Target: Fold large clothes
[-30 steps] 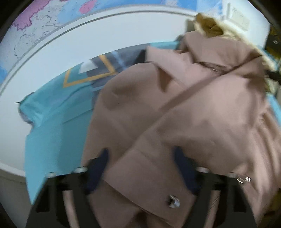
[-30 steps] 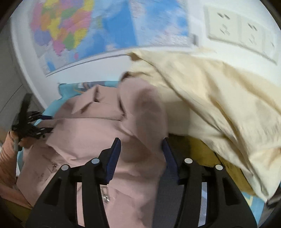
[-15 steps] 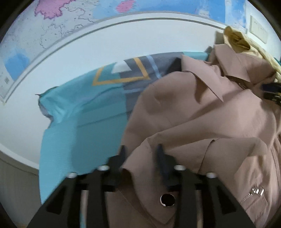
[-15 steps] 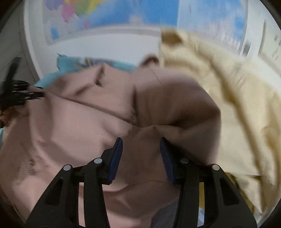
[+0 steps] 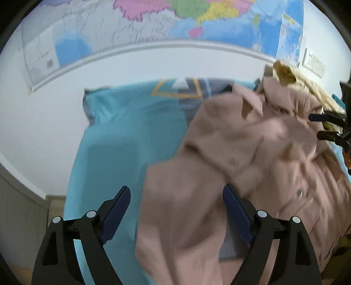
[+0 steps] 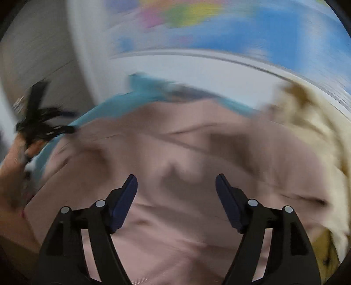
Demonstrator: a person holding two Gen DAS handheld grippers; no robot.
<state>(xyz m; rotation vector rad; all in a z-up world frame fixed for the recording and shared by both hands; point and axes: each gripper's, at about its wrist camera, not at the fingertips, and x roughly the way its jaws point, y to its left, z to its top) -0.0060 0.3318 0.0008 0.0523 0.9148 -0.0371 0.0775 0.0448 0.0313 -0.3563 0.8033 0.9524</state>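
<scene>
Teal sheet (image 5: 122,140) lies bare left of the pink jacket's (image 5: 252,153) edge.

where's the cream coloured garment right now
The cream garment is bunched at the right edge of both wrist views, against the wall under the map, just beyond the pink jacket.

The jacket (image 5: 252,157) lies spread on the bed sheet (image 5: 122,140), ahead of and under both grippers. From the left gripper (image 5: 176,200), the bare sheet stretches ahead and to its left, and the jacket fills the ground ahead and to its right, one fold reaching back between its opening jaws. The right gripper (image 5: 324,127) sits far right over the jacket. Beyond it lies another garment (image 6: 307,122). The wall map (image 5: 153,28) hangs behind the bed.
</scene>
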